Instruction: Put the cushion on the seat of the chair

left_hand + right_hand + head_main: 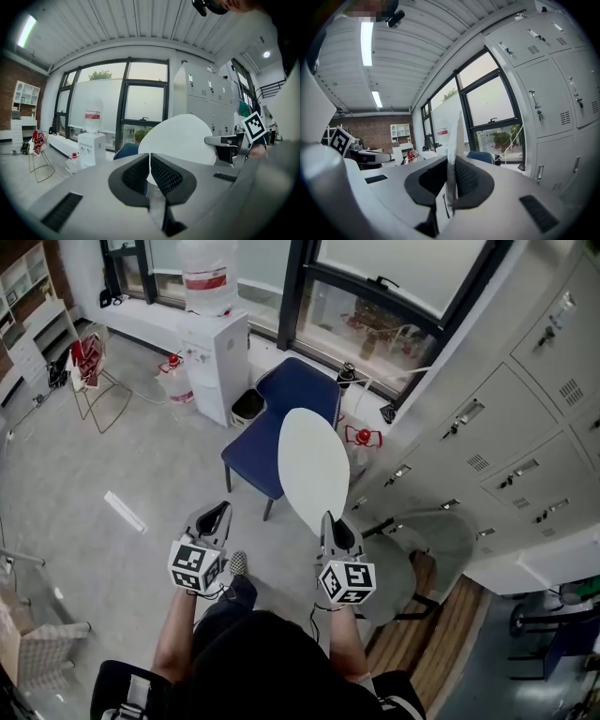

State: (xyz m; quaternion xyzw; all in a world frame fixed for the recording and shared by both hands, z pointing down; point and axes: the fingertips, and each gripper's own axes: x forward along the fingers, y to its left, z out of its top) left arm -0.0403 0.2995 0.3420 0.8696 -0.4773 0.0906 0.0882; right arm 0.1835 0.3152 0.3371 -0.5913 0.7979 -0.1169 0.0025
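The grey floor [112,465] is the largest element, bounded by a wall of lockers [525,409] on the right of the head view and windows at the far side. The blue chair [255,460] stands ahead of the person, near a water dispenser [214,362], and its seat is bare. The white round cushion [312,470] is not on the seat: it is carried in the air between the person and the chair, standing upright on edge, and in the head view it overlaps the right front part of the chair. The right gripper [328,521] has its jaws closed to a narrow gap on the lower rim of the cushion [453,150], which rises edge-on between them in the right gripper view. The left gripper [217,512] rides beside it, clear of the cushion, with its jaws brought together on nothing; the cushion [183,138] shows only behind them. Judged risks: 1 grip point at the rim lets the cushion swing or slide out if the gripper is turned sharply to lay it flat. A release made while the cushion is upright could let it tip off the seat's front edge onto the floor. An approach carried too far could drive it against the chair's backrest. With its jaws together, the left gripper cannot steady the free rim.
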